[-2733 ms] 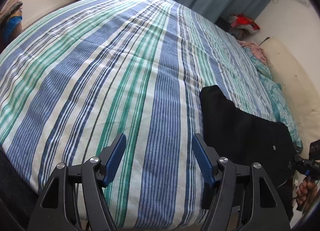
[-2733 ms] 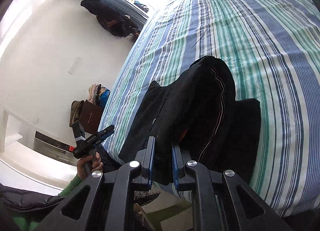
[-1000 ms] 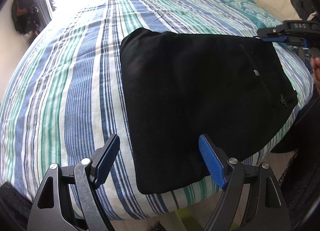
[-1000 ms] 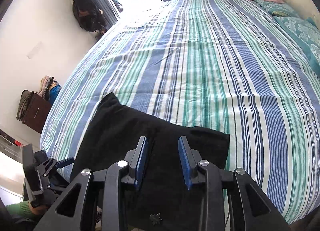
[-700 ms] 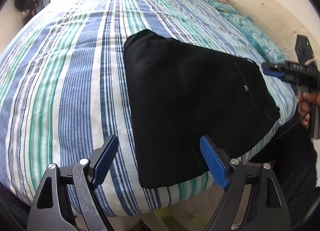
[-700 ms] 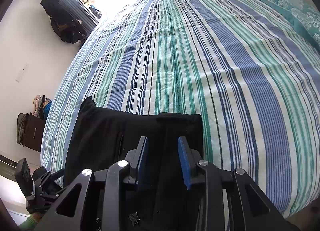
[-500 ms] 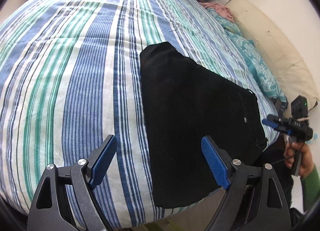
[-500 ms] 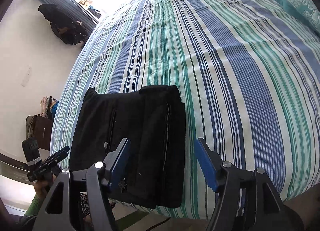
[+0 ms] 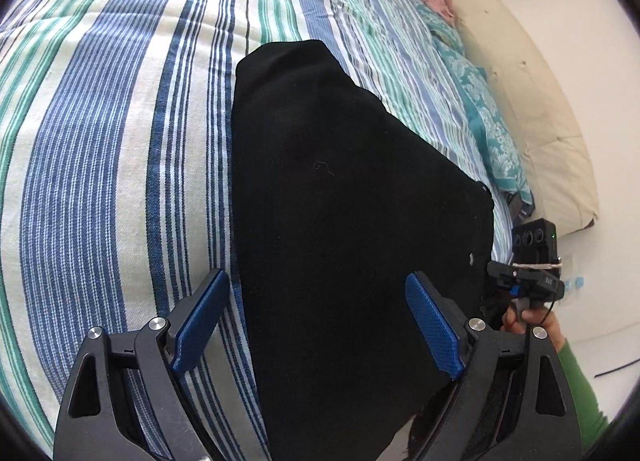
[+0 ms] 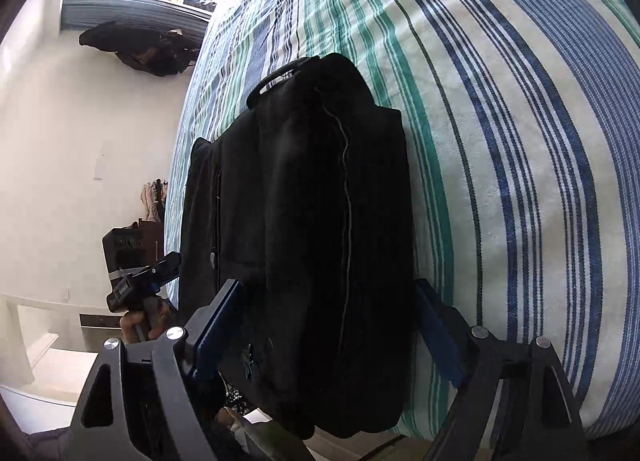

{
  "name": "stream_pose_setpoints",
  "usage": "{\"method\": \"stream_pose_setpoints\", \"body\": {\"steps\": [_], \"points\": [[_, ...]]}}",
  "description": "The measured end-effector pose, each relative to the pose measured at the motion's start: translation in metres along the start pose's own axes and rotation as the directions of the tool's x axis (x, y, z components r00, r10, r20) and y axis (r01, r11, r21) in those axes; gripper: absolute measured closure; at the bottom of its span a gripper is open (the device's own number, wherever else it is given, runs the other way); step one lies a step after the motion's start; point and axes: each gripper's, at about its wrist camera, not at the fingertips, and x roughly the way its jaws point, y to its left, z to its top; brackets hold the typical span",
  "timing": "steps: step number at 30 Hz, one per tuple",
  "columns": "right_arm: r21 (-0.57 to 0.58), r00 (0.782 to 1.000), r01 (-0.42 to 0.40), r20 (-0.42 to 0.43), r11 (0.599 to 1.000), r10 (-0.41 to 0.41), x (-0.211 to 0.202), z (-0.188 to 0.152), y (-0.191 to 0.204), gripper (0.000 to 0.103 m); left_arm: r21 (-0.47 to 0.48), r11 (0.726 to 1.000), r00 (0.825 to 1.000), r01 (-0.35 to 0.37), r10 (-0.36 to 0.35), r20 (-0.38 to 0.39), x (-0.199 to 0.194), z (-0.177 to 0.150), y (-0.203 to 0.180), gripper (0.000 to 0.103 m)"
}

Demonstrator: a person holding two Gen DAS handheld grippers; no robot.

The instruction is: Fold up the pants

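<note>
The black pants [image 9: 340, 201] lie folded into a thick rectangle at the near edge of the striped bed [image 9: 100, 141]. My left gripper [image 9: 316, 276] hovers over one short end, its blue pads well apart and easing inward slightly; the cloth lies between them, untouched. In the right wrist view the pants [image 10: 304, 201] show a thin light seam line. My right gripper [image 10: 326, 284] straddles the other end, jaws opening, with the fold between the pads and no visible pressure. Each gripper shows in the other's view: the right gripper [image 9: 528, 281] and the left gripper [image 10: 144, 281], each in a hand.
Teal patterned pillows [image 9: 492, 133] and a cream cushion [image 9: 532, 101] line the bed's far side. A dark coat [image 10: 140, 47] hangs under the window. A brown bag [image 10: 124, 241] stands by the wall. The pants overhang the mattress edge slightly.
My right gripper has gone from nearly shut to wide apart, and the pants now lie flat and folded. Both grippers have sunk toward the pants and rolled.
</note>
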Motion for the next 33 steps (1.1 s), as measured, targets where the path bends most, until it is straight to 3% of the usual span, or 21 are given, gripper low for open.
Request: {"method": "stream_pose_setpoints", "body": {"steps": [1, 2, 4, 7, 9, 16, 20, 24, 26, 27, 28, 30, 31, 33], "points": [[-0.014, 1.000, 0.013, -0.003, 1.000, -0.013, 0.003, -0.002, 0.002, 0.033, 0.013, 1.000, 1.000, -0.014, 0.015, -0.015, 0.004, -0.001, -0.004, 0.047], [-0.032, 0.999, 0.043, -0.003, 0.999, -0.043, 0.005, -0.004, 0.004, 0.037, 0.038, 0.997, 0.997, -0.069, 0.069, -0.014, 0.006, -0.002, -0.007, 0.051], [-0.035, 0.999, 0.046, 0.012, 0.998, -0.046, 0.005, -0.006, 0.008, 0.049, 0.072, 0.994, 0.996, -0.084, 0.084, 0.009, 0.003, -0.005, -0.015, 0.070], [-0.066, 0.997, 0.064, 0.054, 0.996, -0.061, 0.001, -0.011, 0.019, 0.058, 0.049, 0.996, 0.996, -0.081, 0.079, 0.036, -0.005, -0.003, -0.024, 0.081], [-0.071, 0.995, 0.061, 0.084, 0.996, -0.055, -0.002, -0.013, 0.029, 0.063, 0.048, 0.995, 0.995, -0.083, 0.080, 0.055, -0.015, -0.005, -0.029, 0.083], [-0.123, 0.990, -0.014, 0.138, 0.992, 0.031, -0.015, 0.000, 0.074, 0.069, 0.060, 0.996, 0.992, -0.059, 0.051, 0.119, -0.055, 0.011, -0.034, 0.083], [-0.188, 0.988, -0.022, 0.149, 0.982, 0.051, -0.004, 0.038, 0.108, 0.069, 0.062, 0.993, 0.978, -0.100, 0.087, 0.189, -0.087, 0.047, -0.023, 0.083], [-0.244, 0.983, -0.016, 0.173, 0.970, 0.060, 0.021, 0.089, 0.146, 0.069, 0.057, 0.985, 0.954, -0.160, 0.140, 0.264, -0.104, 0.100, -0.013, 0.083], [-0.247, 0.980, -0.001, 0.193, 0.969, 0.050, 0.031, 0.115, 0.155, 0.069, 0.050, 0.975, 0.935, -0.218, 0.194, 0.296, -0.104, 0.124, -0.007, 0.079], [-0.244, 0.979, 0.008, 0.198, 0.970, 0.041, 0.039, 0.128, 0.160, 0.066, 0.040, 0.961, 0.918, -0.273, 0.248, 0.308, -0.101, 0.131, -0.001, 0.072], [-0.240, 0.982, 0.028, 0.189, 0.970, 0.019, 0.047, 0.140, 0.163, 0.060, 0.012, 0.934, 0.887, -0.357, 0.335, 0.318, -0.097, 0.135, 0.005, 0.058], [-0.236, 0.981, 0.137, 0.164, 0.962, -0.100, 0.063, 0.152, 0.160, 0.055, -0.041, 0.878, 0.828, -0.477, 0.465, 0.315, -0.090, 0.130, 0.017, 0.042], [-0.249, 0.973, 0.205, 0.157, 0.947, -0.170, 0.068, 0.149, 0.157, 0.055, -0.052, 0.867, 0.815, -0.495, 0.484, 0.318, -0.090, 0.117, 0.024, 0.040], [-0.297, 0.959, 0.276, 0.152, 0.914, -0.240, 0.067, 0.133, 0.147, 0.054, -0.037, 0.865, 0.809, -0.500, 0.483, 0.334, -0.092, 0.082, 0.027, 0.038]]}}
